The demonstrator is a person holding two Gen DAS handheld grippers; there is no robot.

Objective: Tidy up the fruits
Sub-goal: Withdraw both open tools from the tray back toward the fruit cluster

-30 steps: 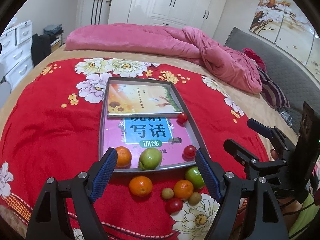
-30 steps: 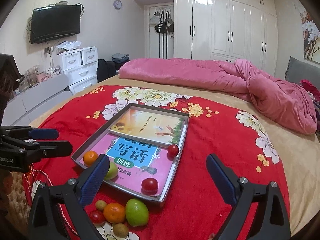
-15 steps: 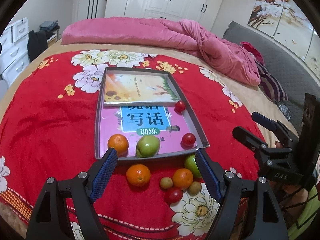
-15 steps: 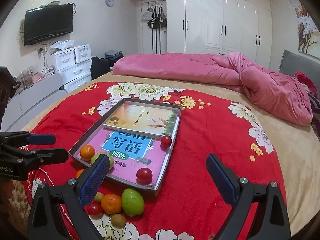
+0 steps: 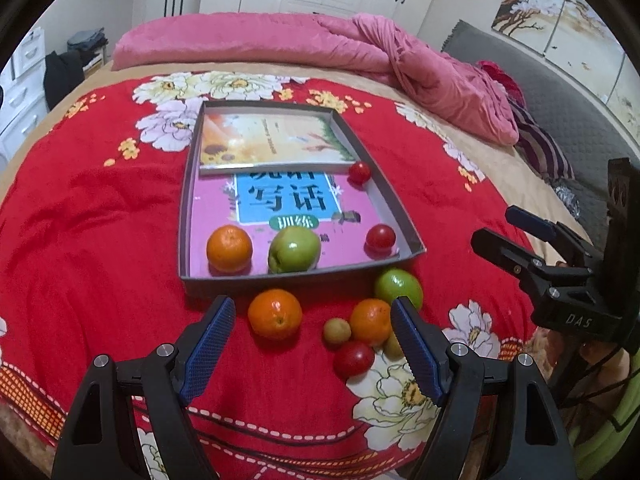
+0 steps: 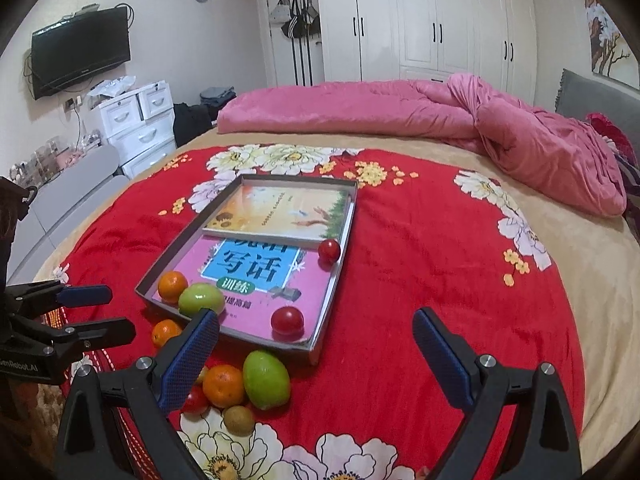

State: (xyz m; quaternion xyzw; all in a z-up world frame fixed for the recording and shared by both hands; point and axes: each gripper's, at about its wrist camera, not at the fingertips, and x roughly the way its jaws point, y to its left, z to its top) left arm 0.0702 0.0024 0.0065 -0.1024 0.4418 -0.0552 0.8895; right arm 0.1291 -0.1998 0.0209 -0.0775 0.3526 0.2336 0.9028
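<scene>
Inside the shallow grey tray [image 5: 400, 216] on the bed, an orange [image 5: 229, 248], a green apple [image 5: 295, 249] and a red tomato [image 5: 380, 237] sit along the near wall, with a second tomato [image 5: 359, 172] further back by the right wall. Loose on the red floral blanket [image 5: 92, 216] just in front of the tray lie another orange [image 5: 274, 313], a smaller orange [image 5: 371, 322], a green fruit [image 5: 398, 289] almost touching the tray's near corner, a third tomato [image 5: 353, 358] and a small brownish fruit [image 5: 337, 332]. The left gripper [image 5: 312, 344] hangs over this loose cluster with its blue ribbed fingers [image 5: 206, 344] spread wide, holding nothing. The right gripper [image 6: 320, 360] is likewise wide open and empty; its camera alone shows a second brownish fruit [image 6: 238, 420] clearly, which the left view half hides behind a finger. Two glossy books, a pink one [image 5: 280, 208] and a yellow one [image 5: 272, 144], line the tray floor. Beyond the tray a rumpled pink quilt [image 6: 400, 112] lies across the bed, and only the right view takes in the wall television [image 6: 80, 52] and the white drawers [image 6: 136, 124].
</scene>
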